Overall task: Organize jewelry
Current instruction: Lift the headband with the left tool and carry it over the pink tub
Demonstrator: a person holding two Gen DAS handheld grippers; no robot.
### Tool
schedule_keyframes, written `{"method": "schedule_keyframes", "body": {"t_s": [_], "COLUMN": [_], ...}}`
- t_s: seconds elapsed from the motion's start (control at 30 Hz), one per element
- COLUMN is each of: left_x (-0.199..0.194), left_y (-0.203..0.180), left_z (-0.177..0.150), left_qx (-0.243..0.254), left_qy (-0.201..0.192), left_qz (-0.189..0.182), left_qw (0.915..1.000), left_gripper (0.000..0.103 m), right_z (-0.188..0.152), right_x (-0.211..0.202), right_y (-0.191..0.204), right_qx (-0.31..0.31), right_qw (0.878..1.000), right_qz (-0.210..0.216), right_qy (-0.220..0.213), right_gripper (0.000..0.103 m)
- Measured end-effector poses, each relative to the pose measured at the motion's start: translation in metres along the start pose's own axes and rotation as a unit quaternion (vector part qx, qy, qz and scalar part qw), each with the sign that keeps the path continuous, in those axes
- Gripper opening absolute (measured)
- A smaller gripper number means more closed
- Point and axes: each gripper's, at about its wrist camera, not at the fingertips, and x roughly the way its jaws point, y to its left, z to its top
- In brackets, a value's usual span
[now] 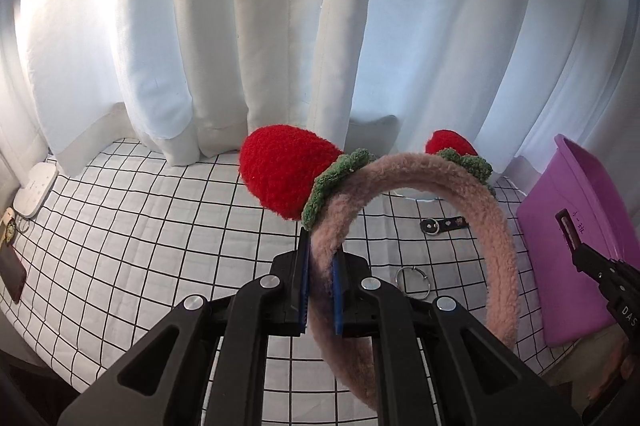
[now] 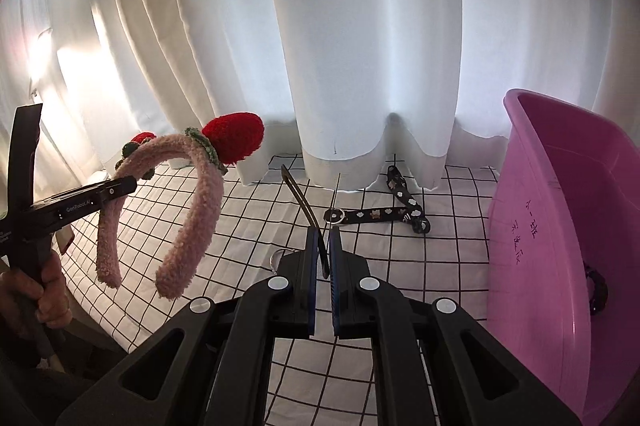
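We have the left gripper (image 1: 320, 290) clamped on one leg of the pink strawberry headband (image 1: 420, 169), held clear above the checked tabletop (image 1: 160, 226) so it can swing toward the purple bin (image 2: 560, 226). Our right gripper (image 2: 323, 266) pinches a thin hair clip (image 2: 306, 209) — also aloft, left of that bin. A patterned strap (image 2: 384, 214) and a metal ring (image 1: 413, 280) lie beside the bin, probably next.

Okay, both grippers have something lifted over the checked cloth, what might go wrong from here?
1. The left gripper pinches the fuzzy pink headband near one end only; the plush could slip or swing.
2. The right gripper clamps a thin hair clip by its end; it may twist free.
3. The purple bin stands tilted, so dropped items might miss it.
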Motion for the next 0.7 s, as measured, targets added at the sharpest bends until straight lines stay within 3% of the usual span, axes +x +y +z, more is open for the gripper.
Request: {"method": "schedule_keyframes", "body": {"t_s": [0.33, 0.7], "left_x": [-0.026, -0.034], "left_y": [-0.071, -0.169], "left_z": [0.030, 0.051], "left_qx": [0.057, 0.136], "left_qy": [-0.038, -0.050], "left_qz": [-0.063, -0.135], "left_qw": [0.9956, 0.9802], "left_gripper": [0.009, 0.009], "right_z": [0.011, 0.001], "right_x": [-0.069, -0.136], "right_y": [-0.027, -0.092], "right_qx": [0.022, 0.077], "right_qw": [0.997, 0.984], "right_qz": [-0.031, -0.098], "right_qy": [-0.070, -0.126], "right_gripper": [0.006, 0.006]}}
